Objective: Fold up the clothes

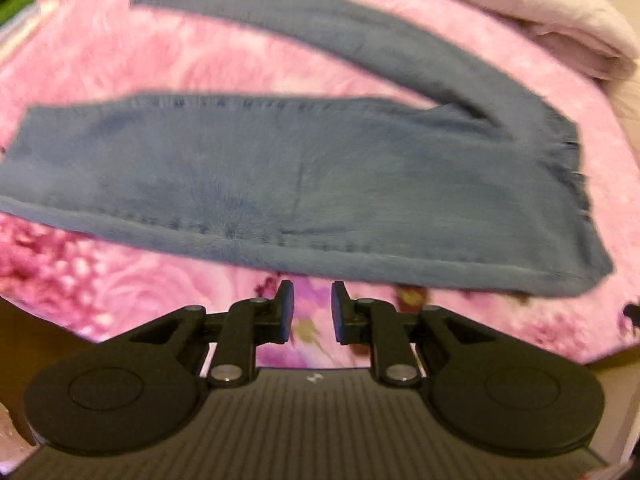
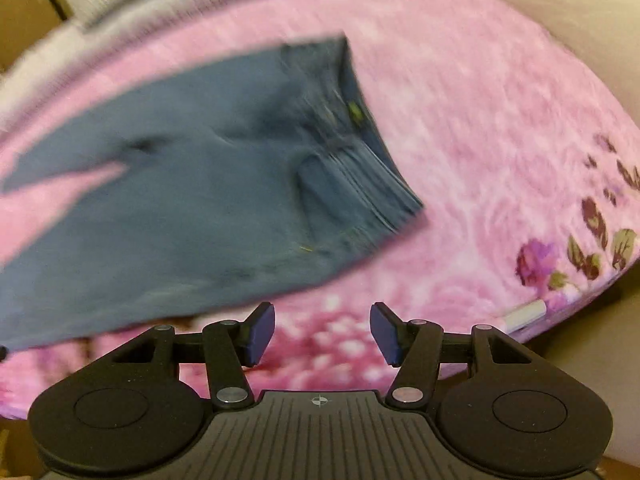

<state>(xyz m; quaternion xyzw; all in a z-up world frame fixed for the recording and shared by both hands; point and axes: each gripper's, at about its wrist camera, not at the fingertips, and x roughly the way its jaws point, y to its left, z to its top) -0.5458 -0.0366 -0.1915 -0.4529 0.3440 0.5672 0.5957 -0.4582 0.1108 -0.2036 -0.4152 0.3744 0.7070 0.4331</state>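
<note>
Left gripper (image 1: 313, 312): fingers (image 1: 286, 312) parted by a narrow gap, nothing between them, touching nothing; pink floral bedspread (image 1: 120, 60) visible through the gap. Right gripper (image 2: 322, 334): fingers (image 2: 260, 334) spread wide, empty, clear of the cloth. One pair of blue jeans (image 1: 280, 176) flat on the bed, folded lengthwise in part; one leg lying across near the bed's front edge, second leg angled off toward the far side; waistband (image 2: 360, 140) toward the middle of the bed in the right wrist view. One folded pale blanket (image 1: 560, 20) at the far corner. Both views motion-blurred; finer detail unreadable.
</note>
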